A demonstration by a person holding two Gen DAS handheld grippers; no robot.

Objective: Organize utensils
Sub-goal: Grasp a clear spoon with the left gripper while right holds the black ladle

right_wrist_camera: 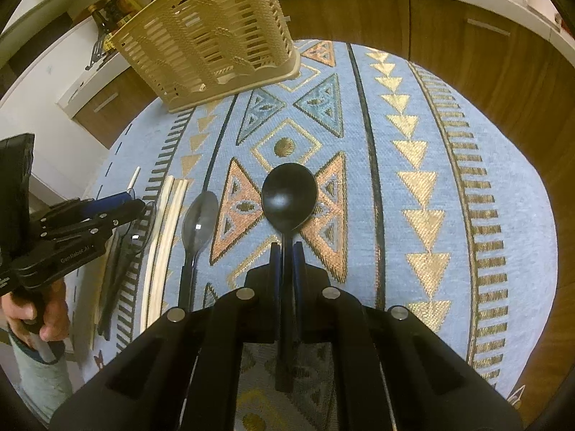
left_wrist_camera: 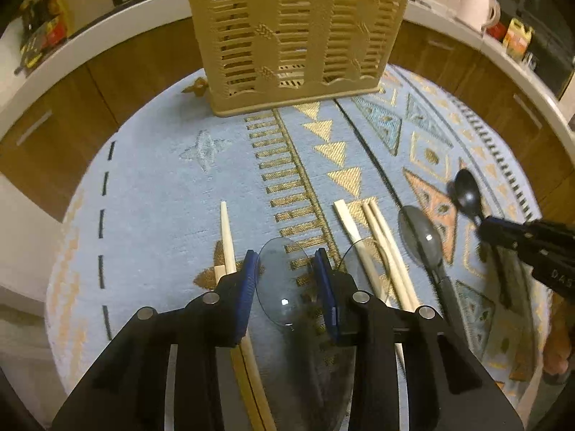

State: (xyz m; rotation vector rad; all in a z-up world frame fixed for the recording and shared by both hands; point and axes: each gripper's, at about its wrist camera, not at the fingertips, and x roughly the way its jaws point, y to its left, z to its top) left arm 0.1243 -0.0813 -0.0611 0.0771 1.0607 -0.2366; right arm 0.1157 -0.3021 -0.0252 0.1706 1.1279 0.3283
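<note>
My left gripper (left_wrist_camera: 286, 280) points down at the blue patterned cloth with a clear plastic spoon (left_wrist_camera: 282, 280) between its blue pads. The pads meet the rims of the bowl on both sides. My right gripper (right_wrist_camera: 286, 251) is shut on the handle of a black spoon (right_wrist_camera: 289, 197), and the bowl sticks out ahead above the cloth. The tan slotted utensil basket (left_wrist_camera: 298, 36) stands at the far edge of the table. A grey spoon (left_wrist_camera: 418, 237), a bundle of pale chopsticks (left_wrist_camera: 373, 248) and a lone chopstick (left_wrist_camera: 227, 237) lie on the cloth.
A second clear spoon (left_wrist_camera: 363, 262) rests across the chopsticks. The round table (right_wrist_camera: 413, 125) drops off close behind the basket, facing wooden cabinets (right_wrist_camera: 395, 18). A white counter with a pale jug (left_wrist_camera: 478, 7) and jars curves around. A person's hand (right_wrist_camera: 36, 309) holds the left tool.
</note>
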